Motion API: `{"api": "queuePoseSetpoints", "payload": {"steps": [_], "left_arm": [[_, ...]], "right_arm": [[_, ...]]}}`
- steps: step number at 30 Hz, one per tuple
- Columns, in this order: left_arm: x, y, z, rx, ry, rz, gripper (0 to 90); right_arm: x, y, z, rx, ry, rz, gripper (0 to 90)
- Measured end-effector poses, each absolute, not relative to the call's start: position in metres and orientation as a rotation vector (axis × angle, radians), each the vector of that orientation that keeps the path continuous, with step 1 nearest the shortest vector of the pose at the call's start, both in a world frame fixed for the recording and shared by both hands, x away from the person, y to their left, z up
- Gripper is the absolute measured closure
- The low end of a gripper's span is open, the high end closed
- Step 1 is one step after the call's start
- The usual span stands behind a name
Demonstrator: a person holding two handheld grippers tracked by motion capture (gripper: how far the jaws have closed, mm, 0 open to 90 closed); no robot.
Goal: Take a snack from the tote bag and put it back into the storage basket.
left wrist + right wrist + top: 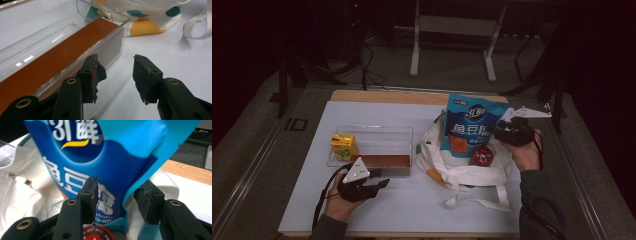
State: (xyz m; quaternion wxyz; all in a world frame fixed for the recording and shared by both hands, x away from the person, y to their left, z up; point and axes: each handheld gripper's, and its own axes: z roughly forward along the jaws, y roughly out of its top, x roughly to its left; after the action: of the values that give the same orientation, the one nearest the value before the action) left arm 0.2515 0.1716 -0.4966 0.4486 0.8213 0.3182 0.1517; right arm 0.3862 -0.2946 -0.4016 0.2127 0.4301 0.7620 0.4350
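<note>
A smooth white mat (pixel 407 210) covers a wooden table (pixel 387 96) in a dark room; grey floor and a metal frame (pixel 452 30) lie beyond. Near, the left gripper (pixel 379 184) hangs with jaws apart, empty, just beside a clear plastic box (pixel 105 15) holding a flat brown slab (pixel 57 57). Farther right, a glossy blue pouch (pixel 112 157) stands in a soft cloth bag (pixel 472 172), between the right gripper's (pixel 117 200) parted jaws, pads off it.

snack pouch (pixel 471 122) in cloth bag (pixel 464 170), clear box (pixel 377 145) to its left
</note>
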Motion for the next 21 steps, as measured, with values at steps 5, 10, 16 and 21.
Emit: {"api": "queuePoseSetpoints", "payload": {"steps": [5, 10, 16, 21], "left_arm": [[0.25, 0.172, -0.506, 2.025, 0.793, 0.36, 55.4], [0.248, 0.173, -0.514, 2.02, 0.799, 0.348, 55.1], [0.248, 0.172, -0.522, 2.022, 0.805, 0.338, 54.9], [0.25, 0.17, -0.527, 2.03, 0.809, 0.322, 53.9]], "right_arm": [[0.395, -0.297, -0.399, 1.232, 2.108, 1.259, 55.0], [0.403, -0.299, -0.398, 1.252, 2.102, 1.308, 54.2], [0.409, -0.303, -0.399, 1.241, 2.092, 1.366, 52.4], [0.412, -0.301, -0.4, 1.221, 2.101, 1.374, 48.6]]}}
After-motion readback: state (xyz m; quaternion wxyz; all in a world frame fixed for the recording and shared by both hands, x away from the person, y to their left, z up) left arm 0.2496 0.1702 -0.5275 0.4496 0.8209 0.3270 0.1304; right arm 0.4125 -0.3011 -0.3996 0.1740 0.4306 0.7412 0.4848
